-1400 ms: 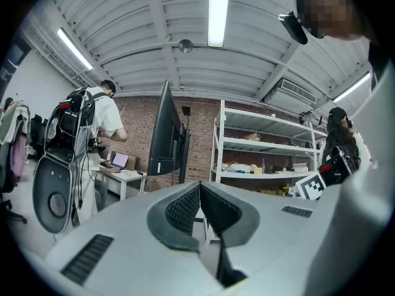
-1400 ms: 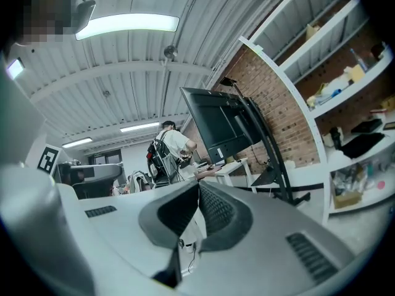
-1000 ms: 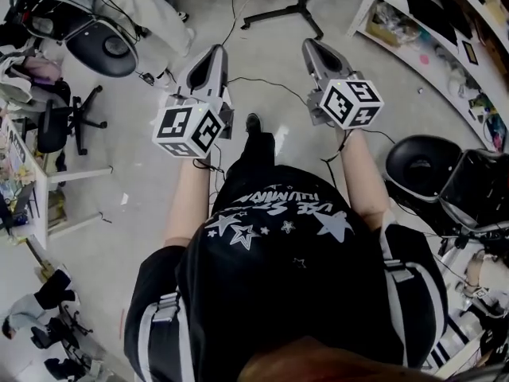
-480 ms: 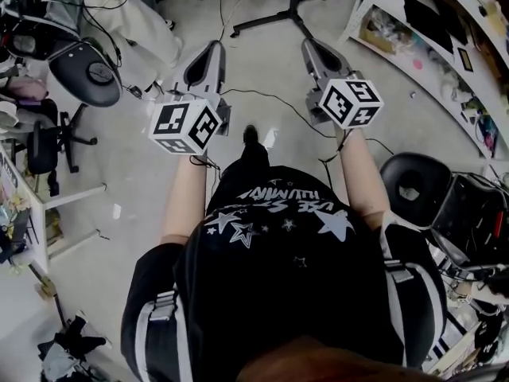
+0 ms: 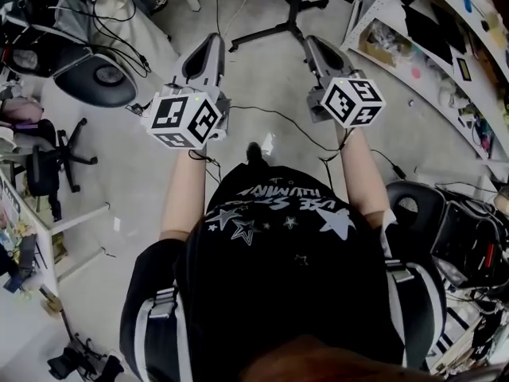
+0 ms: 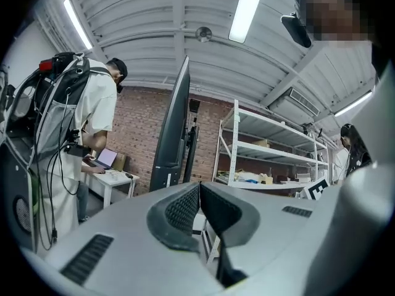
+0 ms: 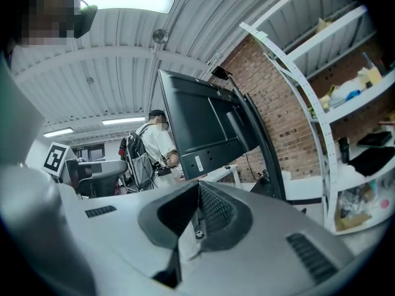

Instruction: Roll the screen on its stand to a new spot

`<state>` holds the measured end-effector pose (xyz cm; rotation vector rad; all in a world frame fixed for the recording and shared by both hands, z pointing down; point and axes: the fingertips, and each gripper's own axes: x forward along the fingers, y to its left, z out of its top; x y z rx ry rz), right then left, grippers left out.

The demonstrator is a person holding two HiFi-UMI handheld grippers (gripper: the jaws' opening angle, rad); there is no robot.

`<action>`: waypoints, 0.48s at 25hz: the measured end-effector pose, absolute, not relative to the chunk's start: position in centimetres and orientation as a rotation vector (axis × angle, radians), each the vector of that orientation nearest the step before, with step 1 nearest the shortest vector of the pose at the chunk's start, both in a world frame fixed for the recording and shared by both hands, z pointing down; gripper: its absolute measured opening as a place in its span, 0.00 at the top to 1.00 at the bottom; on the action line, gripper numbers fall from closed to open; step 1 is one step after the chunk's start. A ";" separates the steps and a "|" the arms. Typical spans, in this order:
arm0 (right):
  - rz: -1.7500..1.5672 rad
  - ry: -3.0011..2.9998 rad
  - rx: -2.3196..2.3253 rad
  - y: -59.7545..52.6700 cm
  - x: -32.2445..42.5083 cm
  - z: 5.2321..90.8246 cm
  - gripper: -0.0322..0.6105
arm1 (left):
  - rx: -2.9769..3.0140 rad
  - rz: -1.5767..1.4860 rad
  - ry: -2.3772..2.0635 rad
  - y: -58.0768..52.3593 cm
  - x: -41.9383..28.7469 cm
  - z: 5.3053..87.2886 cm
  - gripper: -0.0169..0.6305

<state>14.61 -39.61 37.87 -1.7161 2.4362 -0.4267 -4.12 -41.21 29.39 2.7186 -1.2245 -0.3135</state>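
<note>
Grippers, left [image 6: 199,191] and right [image 7: 198,193], jaws closed together and empty, facing large black flat screen [image 7: 200,125] on black floor stand [image 5: 295,6].

A brick wall [image 6: 136,128], white shelving [image 6: 271,155] (cluttered), ribbed ceiling [image 6: 142,36] with strip lights [image 6: 247,8], grey floor [image 5: 262,70].

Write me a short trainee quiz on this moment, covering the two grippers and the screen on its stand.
1. True or false: the left gripper is clamped on the screen.
2. What does the right gripper hold? A) a cable B) nothing C) the stand's leg
3. Fill in: in the right gripper view, the wall behind the screen is made of ____.
Key: 1 false: its jaws are together on nothing, and the screen stands ahead, apart from it. 2 B. 3 brick.
</note>
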 end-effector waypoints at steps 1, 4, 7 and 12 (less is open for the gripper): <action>-0.420 2.435 -1.722 -40.6 14.5 37.7 0.94 | 2.718 -0.316 -1.225 -42.2 -4.2 29.3 0.95; -0.389 2.429 -1.746 -43.6 14.3 37.2 0.94 | 2.720 -0.330 -1.242 -45.3 -4.6 28.9 0.95; -0.372 2.425 -1.757 -46.0 13.9 36.9 0.94 | 2.732 -0.346 -1.244 -48.0 -5.0 28.4 0.95; -0.365 2.390 -1.777 -49.7 13.0 36.6 0.94 | 2.778 -0.331 -1.172 -51.6 -5.5 28.1 0.95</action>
